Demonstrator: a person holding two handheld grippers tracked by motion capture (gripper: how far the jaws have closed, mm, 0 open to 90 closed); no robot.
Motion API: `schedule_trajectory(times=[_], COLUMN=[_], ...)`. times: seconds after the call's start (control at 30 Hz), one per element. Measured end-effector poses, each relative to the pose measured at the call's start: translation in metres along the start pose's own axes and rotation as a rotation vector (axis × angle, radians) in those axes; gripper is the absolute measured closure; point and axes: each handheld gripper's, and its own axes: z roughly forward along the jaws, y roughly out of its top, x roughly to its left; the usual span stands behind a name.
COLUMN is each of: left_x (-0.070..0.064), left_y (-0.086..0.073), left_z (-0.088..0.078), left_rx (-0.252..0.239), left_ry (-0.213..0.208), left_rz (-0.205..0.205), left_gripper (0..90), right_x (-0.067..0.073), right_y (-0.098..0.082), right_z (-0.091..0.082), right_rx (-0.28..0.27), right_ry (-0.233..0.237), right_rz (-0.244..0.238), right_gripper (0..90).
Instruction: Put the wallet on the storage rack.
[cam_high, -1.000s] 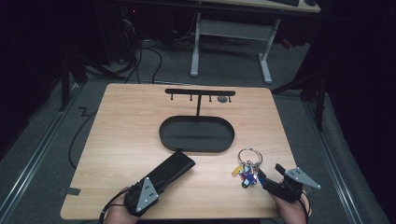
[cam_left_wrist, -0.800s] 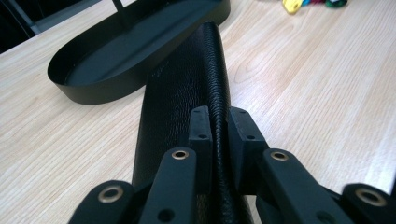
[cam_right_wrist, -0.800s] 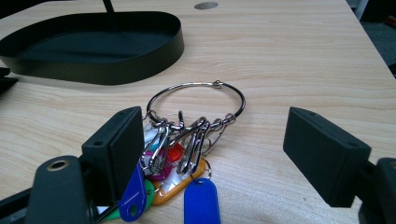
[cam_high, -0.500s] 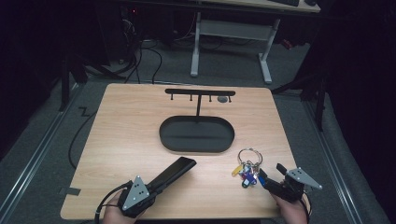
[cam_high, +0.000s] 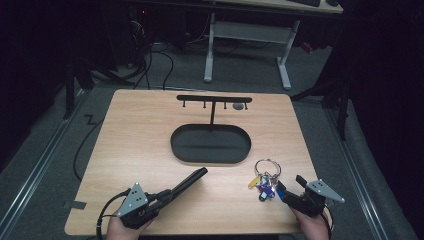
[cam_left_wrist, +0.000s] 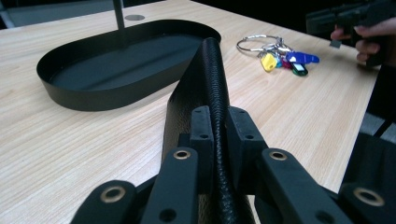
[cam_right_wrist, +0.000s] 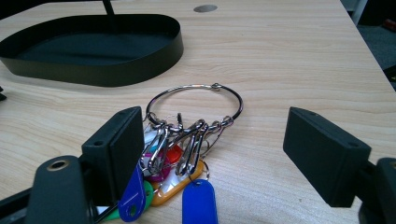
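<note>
The left claw (cam_high: 172, 192) is clamped tight on the near end of a flat black leather case (cam_left_wrist: 205, 88), perhaps a wallet or glasses sleeve, whose far end points toward the near rim of the black oval tray (cam_high: 210, 159). The right claw (cam_right_wrist: 212, 154) stands wide open, holding nothing, with the ring of coloured key tags (cam_right_wrist: 187, 140) lying on the tabletop (cam_high: 150, 130) between its jaws, near right of the tray.

To do the lift well, raise the case level so its far end clears the tray wall, then lower it flat inside, left of the stand post (cam_high: 213, 111). For the tags, close on the bunched clips rather than the thin ring, which would likely slip.
</note>
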Motion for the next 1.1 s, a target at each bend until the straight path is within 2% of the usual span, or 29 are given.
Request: schedule_trajectory(times=[0.47,0.7,0.9,1.1], left_x=[0.026,0.035,0.036,0.037], left_y=[-0.006,-0.008,-0.009,-0.010], left_z=[-0.008,-0.010,-0.010,-0.011], left_rx=[-0.063,-0.075,-0.078,-0.081], left_ry=[0.055,0.074,0.083,0.081], left_rz=[-0.086,-0.102,-0.096,-0.110], left_gripper=[79.6,78.2,76.8,73.1], right_x=[0.000,0.001,0.001,0.001], right_y=[0.000,-0.001,-0.002,-0.002], right_z=[0.000,0.002,0.003,0.003], right_rx=[0.006,0.012,0.017,0.022], right_ry=[0.002,0.002,0.003,0.004], right_rz=[-0.001,-0.001,-0.003,-0.001], right_gripper=[20.7,20.7,20.7,20.7])
